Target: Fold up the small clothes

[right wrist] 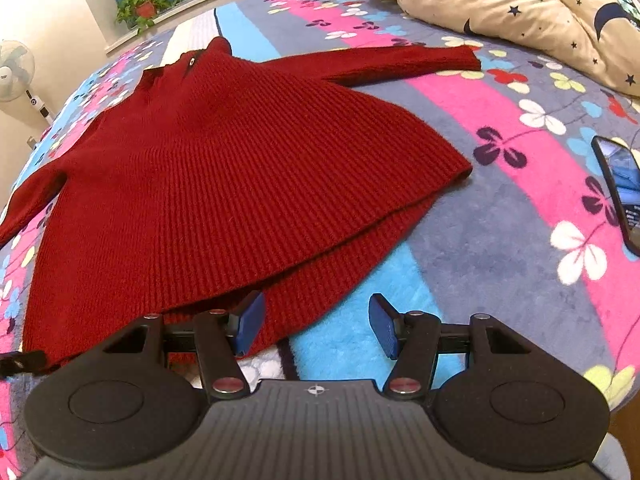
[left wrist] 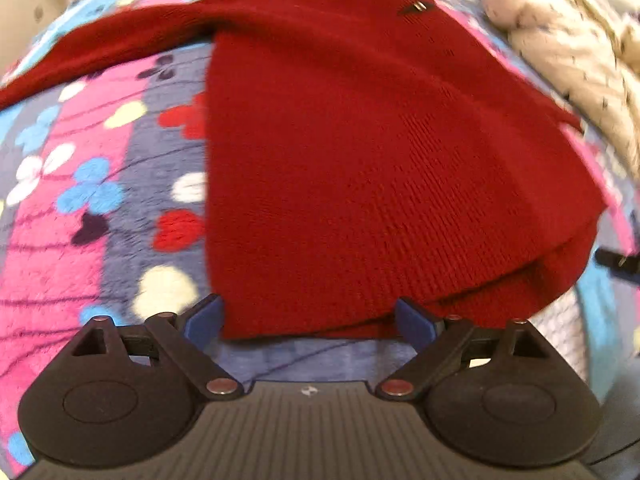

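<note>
A small dark red knit sweater (left wrist: 360,152) lies flat on a flowered blanket (left wrist: 80,208), collar away from me, sleeves spread out. My left gripper (left wrist: 310,322) is open, its blue pads (left wrist: 206,320) astride the sweater's near left hem corner. In the right wrist view the sweater (right wrist: 224,184) fills the left and middle, one sleeve (right wrist: 404,62) reaching far right. My right gripper (right wrist: 318,324) is open at the hem's right end, left pad (right wrist: 250,324) over the hem edge, right pad over bare blanket (right wrist: 500,220).
A cream star-print quilt (right wrist: 520,12) is bunched at the far right of the bed. A phone (right wrist: 622,192) lies on the blanket at the right. A potted plant (right wrist: 144,6) and a fan (right wrist: 14,68) stand beyond the bed.
</note>
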Tool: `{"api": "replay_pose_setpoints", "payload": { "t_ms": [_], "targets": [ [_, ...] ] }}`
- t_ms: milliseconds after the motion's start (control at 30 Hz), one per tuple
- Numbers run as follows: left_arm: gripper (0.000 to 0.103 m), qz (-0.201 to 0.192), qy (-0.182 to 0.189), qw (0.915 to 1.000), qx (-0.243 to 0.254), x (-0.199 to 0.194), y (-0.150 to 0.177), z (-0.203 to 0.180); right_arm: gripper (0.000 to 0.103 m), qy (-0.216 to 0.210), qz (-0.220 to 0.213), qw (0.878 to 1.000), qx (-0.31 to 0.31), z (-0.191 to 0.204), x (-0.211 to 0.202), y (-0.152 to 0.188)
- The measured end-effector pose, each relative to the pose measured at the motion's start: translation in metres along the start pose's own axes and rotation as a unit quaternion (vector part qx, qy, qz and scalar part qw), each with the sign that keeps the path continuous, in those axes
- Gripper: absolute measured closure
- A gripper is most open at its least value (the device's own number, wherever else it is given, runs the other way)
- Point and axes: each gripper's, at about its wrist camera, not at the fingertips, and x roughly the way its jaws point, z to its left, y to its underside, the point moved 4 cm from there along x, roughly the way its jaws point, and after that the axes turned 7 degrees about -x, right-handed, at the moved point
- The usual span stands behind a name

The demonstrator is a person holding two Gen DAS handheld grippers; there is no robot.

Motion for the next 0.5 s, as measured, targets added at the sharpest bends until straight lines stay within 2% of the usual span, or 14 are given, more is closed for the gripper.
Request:
{"api": "replay_pose_setpoints", "payload": {
  "t_ms": [100,300,400,500],
  "targets": [
    [0.006,-0.005,-0.032,0.9991,0.028,0.009,0.005,-0.007,0.043,0.001,-0.002,1.000,-0.002,-0.001,-0.002,0.001],
    [0.006,-0.008,-0.043,0.9987,0.028,-0.001,0.008,0.008,0.043,0.006,0.004,1.000,0.003,-0.006,0.001,0.002],
    [0.006,0.000,-0.050,0.9974,0.052,0.005,0.008,0.015,0.043,0.005,0.005,1.000,0.006,-0.004,0.003,0.002],
    [0.006,-0.009,-0.050,0.9973,0.054,0.011,0.006,0.017,0.043,0.002,0.005,1.000,0.004,-0.001,0.003,0.002]
  ]
}}
